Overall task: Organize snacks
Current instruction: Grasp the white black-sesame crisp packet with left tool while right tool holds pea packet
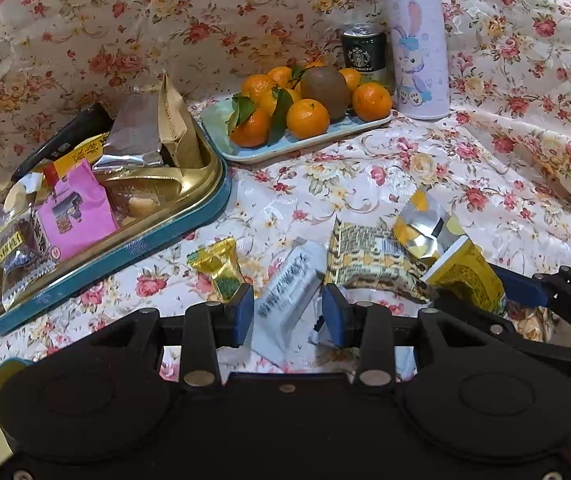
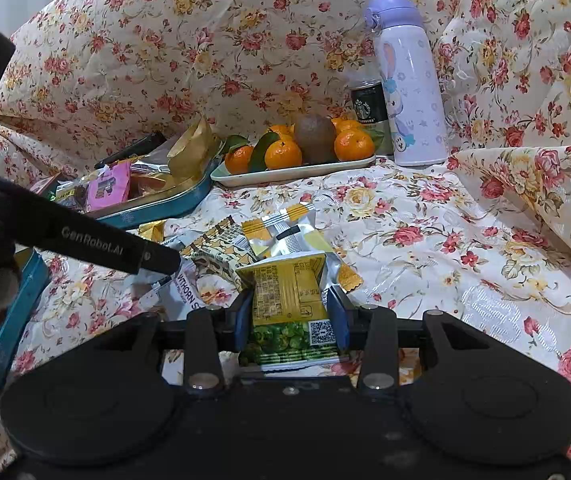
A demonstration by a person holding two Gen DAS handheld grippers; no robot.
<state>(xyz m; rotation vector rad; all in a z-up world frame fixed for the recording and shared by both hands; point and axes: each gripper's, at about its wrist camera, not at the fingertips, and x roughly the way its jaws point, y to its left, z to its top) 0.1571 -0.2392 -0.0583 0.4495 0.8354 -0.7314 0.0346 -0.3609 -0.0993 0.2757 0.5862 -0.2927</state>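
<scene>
Two grippers, each set about one loose packet, on a flowered cloth.

Left wrist view. The left gripper (image 1: pixel 288 310) stands part open, its blue pads either side of a pale blue-white packet (image 1: pixel 290 292) printed with dark characters; the packet fills most of the gap, but whether the pads press it I cannot tell. The packet lies slanted, its near end running under the gripper body. Just left of it lies a small gold candy (image 1: pixel 218 268), alone. To the right lies a heap: a cream patterned packet (image 1: pixel 369 258), a silver-and-yellow sachet (image 1: pixel 425 228) over it, and a yellow packet (image 1: pixel 465 274) with the right gripper (image 1: pixel 481 292) around it. Far left, the teal tin (image 1: pixel 133 246) with gold lining takes the sorted snacks: a pink packet (image 1: pixel 75 210), foil and brown bags leaning on its far wall. This is likely the goal of the loose pieces. Beyond it, a pale tray (image 1: pixel 305 142) of mandarins and a kiwi, a Starbucks can (image 1: pixel 363 50), and a lilac bottle (image 1: pixel 419 46), all apart from the sorting.

Right wrist view. The right gripper is drawn in on the yellow packet, a pad against each side edge. The packet's near part is green with a printed QR square, its far part yellow with fine print, its top seam raised off the cloth. The left gripper's arm crosses from the left, over a white packet.
</scene>
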